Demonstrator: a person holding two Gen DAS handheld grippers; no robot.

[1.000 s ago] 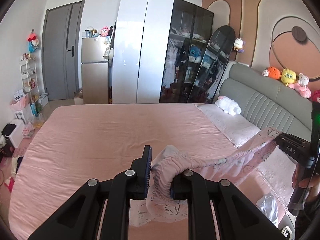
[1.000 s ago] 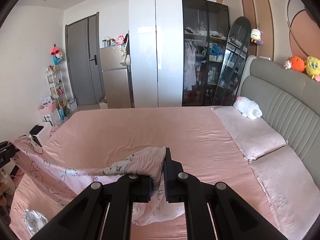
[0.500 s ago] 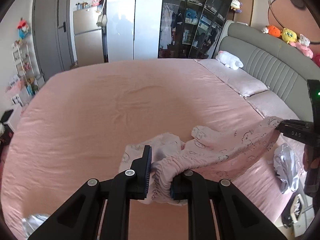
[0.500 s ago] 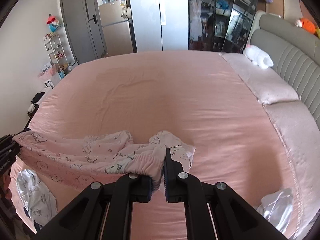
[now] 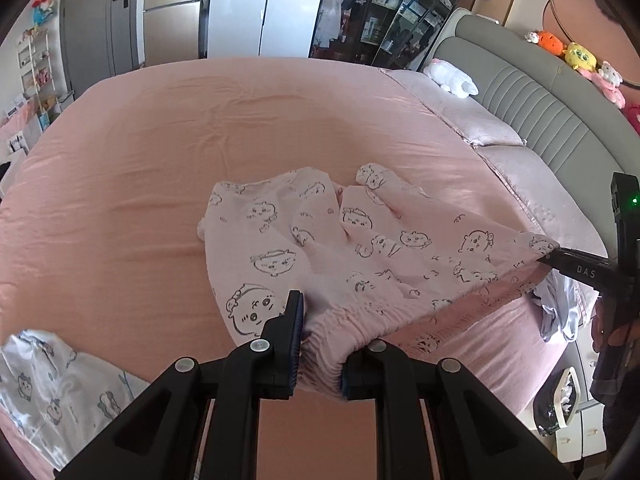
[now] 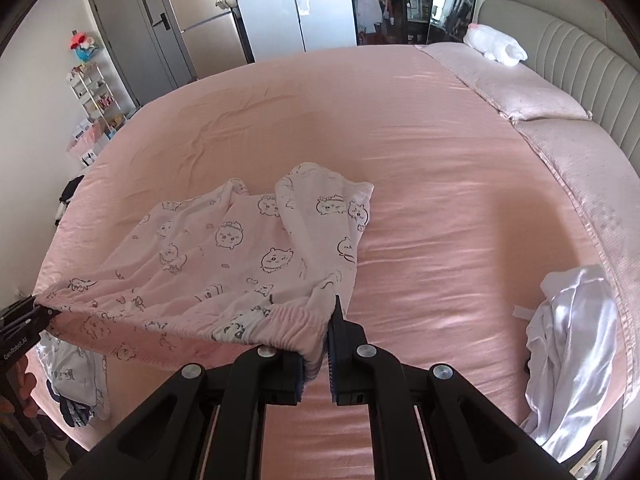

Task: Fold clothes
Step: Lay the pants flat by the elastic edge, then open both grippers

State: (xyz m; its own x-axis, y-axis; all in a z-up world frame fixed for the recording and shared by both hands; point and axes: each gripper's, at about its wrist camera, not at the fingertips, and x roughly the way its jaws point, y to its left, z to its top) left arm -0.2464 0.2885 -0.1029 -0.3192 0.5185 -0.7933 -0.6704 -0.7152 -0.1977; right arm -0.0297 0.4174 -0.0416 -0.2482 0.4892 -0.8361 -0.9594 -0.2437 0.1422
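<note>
Pink pyjama shorts with cartoon faces (image 5: 320, 248) hang by their elastic waistband, stretched between both grippers over the pink bed (image 5: 160, 160). The leg ends rest on the sheet. My left gripper (image 5: 320, 344) is shut on one end of the waistband. My right gripper (image 6: 316, 344) is shut on the other end. The shorts also show in the right wrist view (image 6: 248, 256). The right gripper shows at the right edge of the left wrist view (image 5: 560, 260), the left gripper at the left edge of the right wrist view (image 6: 36, 312).
A white patterned garment (image 5: 52, 384) lies at the bed's near left corner. A white satin garment (image 6: 568, 344) lies near the right. Pillows (image 6: 520, 92), a plush toy (image 6: 496, 46) and a grey headboard (image 5: 540, 112) line the right. Wardrobes stand beyond the bed.
Both grippers have lowered and tilted down toward the bed with the shorts. The leg ends now lie spread on the sheet.
</note>
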